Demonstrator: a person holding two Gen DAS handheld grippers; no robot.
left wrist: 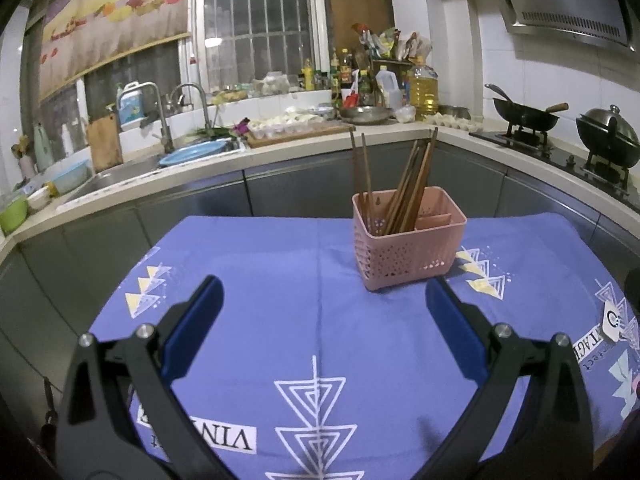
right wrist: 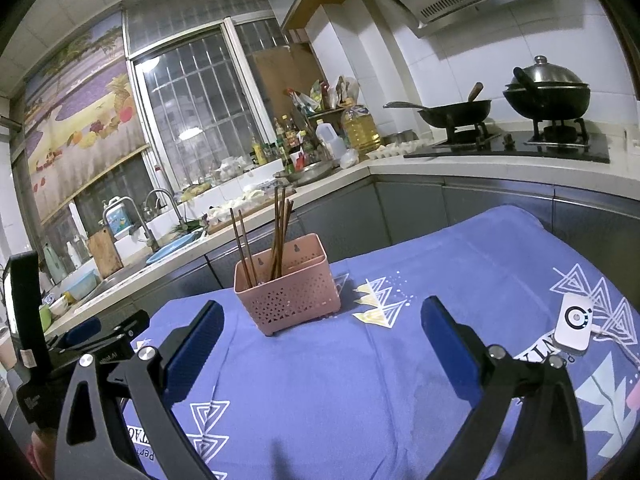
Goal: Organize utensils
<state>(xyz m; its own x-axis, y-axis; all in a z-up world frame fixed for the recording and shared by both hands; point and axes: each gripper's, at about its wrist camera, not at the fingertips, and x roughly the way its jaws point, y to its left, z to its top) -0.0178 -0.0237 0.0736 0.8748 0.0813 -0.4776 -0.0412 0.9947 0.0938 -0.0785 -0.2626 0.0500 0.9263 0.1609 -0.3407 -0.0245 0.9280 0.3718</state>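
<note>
Cloth covers the whole work table: a blue-violet tablecloth [left wrist: 248, 264], soft and faintly creased along a fold line, is printed with white nested triangles and pale yellow accents, and it gives the objects a plain, non-slip ground to stand on. Towards the far side of it, a little right of centre in the left wrist view, a pink plastic basket [left wrist: 404, 252] is set upright; its rectangular walls are pierced with small triangular holes (presumably for draining), and an inner divider splits it into compartments. Brown wooden chopsticks [left wrist: 412, 184] are stood in its left compartment, thin and straight, most of them leaned together to the right while two are tilted apart at the left; the right compartment looks empty. At the right edge of the cloth a small white rounded device [right wrist: 574, 326] with a ring mark is laid flat. The left gripper [left wrist: 324, 320] is held wide, with nothing between its blue pads, and the right gripper [right wrist: 322, 336] is likewise spread wide and empty, both being kept near and short of the basket.
</note>
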